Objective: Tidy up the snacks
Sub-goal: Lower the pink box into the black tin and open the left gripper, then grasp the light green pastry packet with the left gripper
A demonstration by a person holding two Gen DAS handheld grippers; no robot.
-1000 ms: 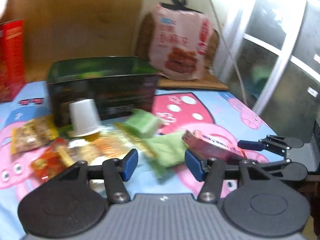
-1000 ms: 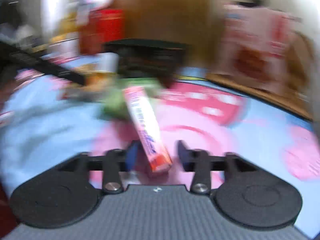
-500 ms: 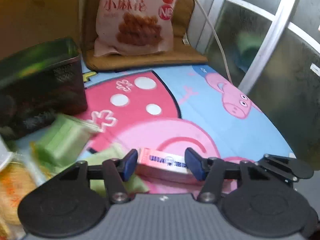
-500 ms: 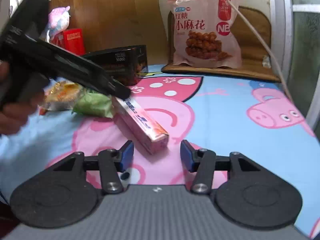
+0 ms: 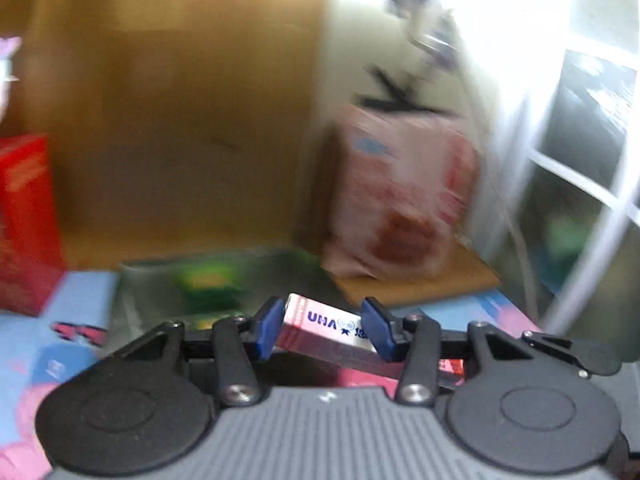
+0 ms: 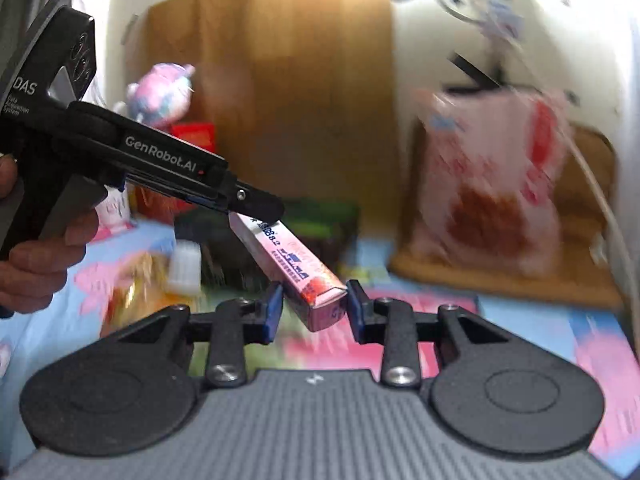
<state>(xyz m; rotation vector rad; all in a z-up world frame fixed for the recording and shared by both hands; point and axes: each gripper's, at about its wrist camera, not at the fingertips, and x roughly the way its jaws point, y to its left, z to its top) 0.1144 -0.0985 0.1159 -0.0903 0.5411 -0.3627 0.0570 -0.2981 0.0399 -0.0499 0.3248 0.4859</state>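
A long pink snack box [image 5: 332,330] is held off the mat by both grippers. My left gripper [image 5: 326,330] is shut on one end of it. My right gripper [image 6: 314,308] is shut on the other end [image 6: 316,296]; the box slants up to the left gripper's tip [image 6: 256,206] in the right wrist view. A dark green tin [image 5: 208,292] stands open behind, just beyond the box. Both views are blurred.
A big pink snack bag [image 5: 404,200] leans on the back wall on a brown mat [image 6: 508,280]. A red box [image 5: 24,220] stands at the left. A white cup [image 6: 184,266] and loose packets [image 6: 132,296] lie on the cartoon mat [image 6: 520,320].
The pink box lay on the mat between open jaws; now both grippers have closed on its ends and lifted it toward the green tin.
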